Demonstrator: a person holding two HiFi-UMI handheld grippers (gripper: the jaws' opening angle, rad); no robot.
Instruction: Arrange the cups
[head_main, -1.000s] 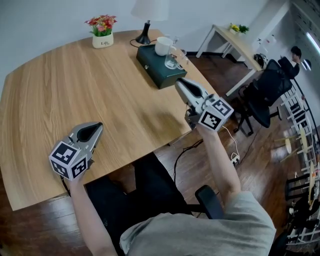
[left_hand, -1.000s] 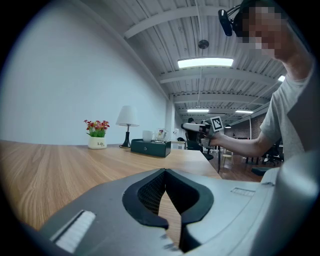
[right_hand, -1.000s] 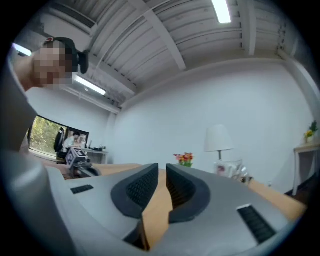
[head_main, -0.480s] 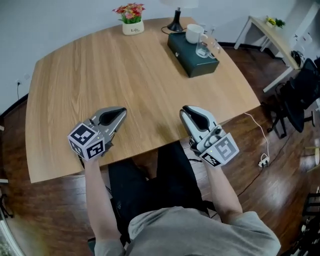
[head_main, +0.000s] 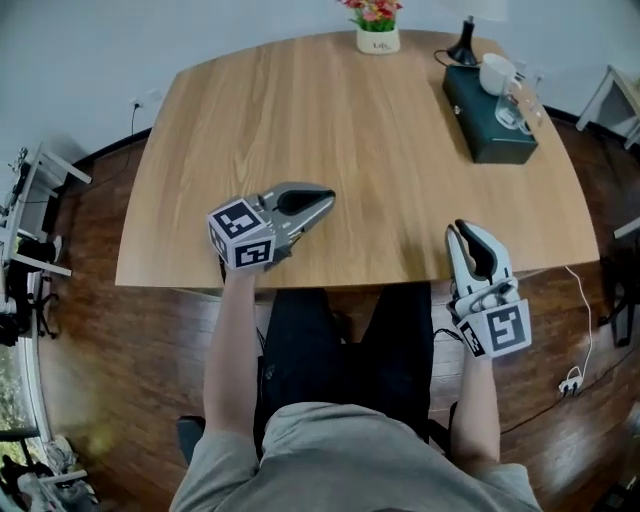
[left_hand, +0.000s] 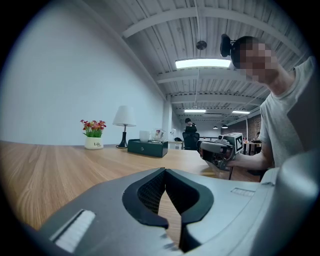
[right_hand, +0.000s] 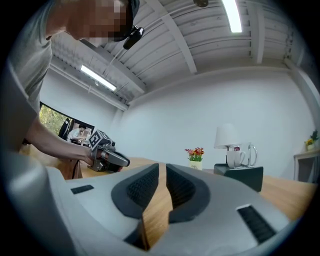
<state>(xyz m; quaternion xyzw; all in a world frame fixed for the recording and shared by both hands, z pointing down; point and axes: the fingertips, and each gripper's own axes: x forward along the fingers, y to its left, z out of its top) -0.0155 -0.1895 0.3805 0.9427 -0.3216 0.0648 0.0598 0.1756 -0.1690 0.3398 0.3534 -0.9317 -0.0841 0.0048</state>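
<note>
A white mug (head_main: 495, 72) and a clear glass cup (head_main: 516, 102) stand on a dark green box (head_main: 488, 128) at the table's far right corner. In the right gripper view the mug (right_hand: 233, 156) and glass (right_hand: 250, 154) show far off on the box (right_hand: 239, 175). My left gripper (head_main: 331, 197) rests shut and empty on the table near its front edge, left of centre. My right gripper (head_main: 458, 228) lies at the front edge on the right, shut, with nothing held. Both grippers are well short of the cups. Each gripper view shows the other gripper: the right one (left_hand: 220, 152), the left one (right_hand: 108, 155).
A white pot of flowers (head_main: 378, 26) and a lamp base (head_main: 462, 52) stand at the table's far edge. The wooden table (head_main: 330, 120) is bare between the grippers and the box. A power strip and cable (head_main: 572, 381) lie on the floor at right, a rack (head_main: 25, 250) at left.
My right gripper has drawn back from near the green box down to the table's front edge. The left gripper has kept its place. The head view has swung, so the table sits differently.
</note>
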